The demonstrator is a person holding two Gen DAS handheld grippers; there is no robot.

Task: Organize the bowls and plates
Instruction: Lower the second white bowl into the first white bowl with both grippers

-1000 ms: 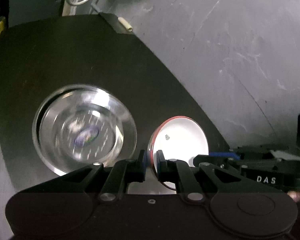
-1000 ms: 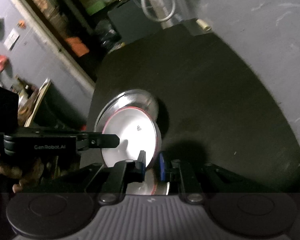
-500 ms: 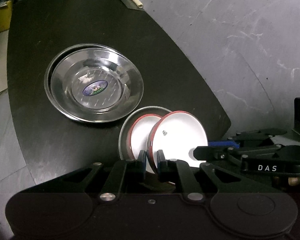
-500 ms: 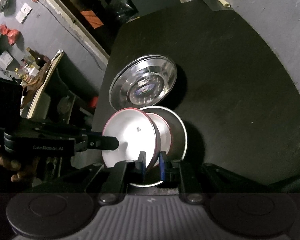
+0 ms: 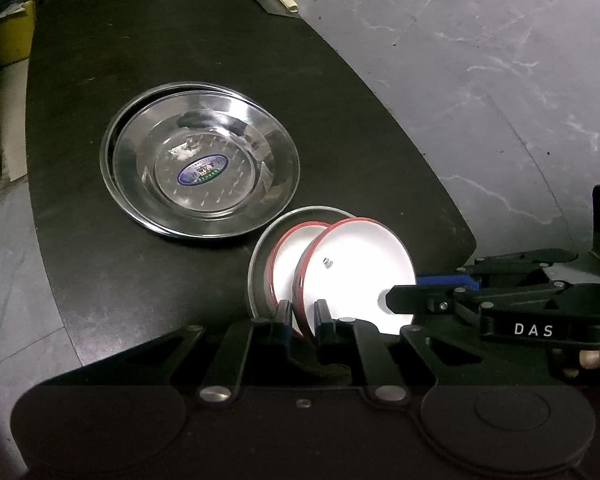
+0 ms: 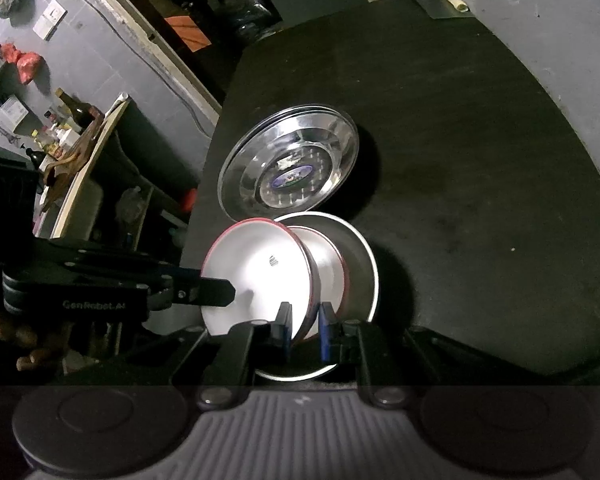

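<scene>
Grey stone flooring is seen around a black table, on which stacked steel plates lie, with a steel bowl just beside them at the near edge. Two white, red-rimmed bowls are held on edge over that steel bowl: the outer bowl is pinched at its rim by the left gripper, whose fingers are almost closed. The inner bowl is gripped the same way by the right gripper.

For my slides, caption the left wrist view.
Both hand-held grippers pinch a red-rimmed white bowl above its twin, beside stacked steel plates.
</scene>
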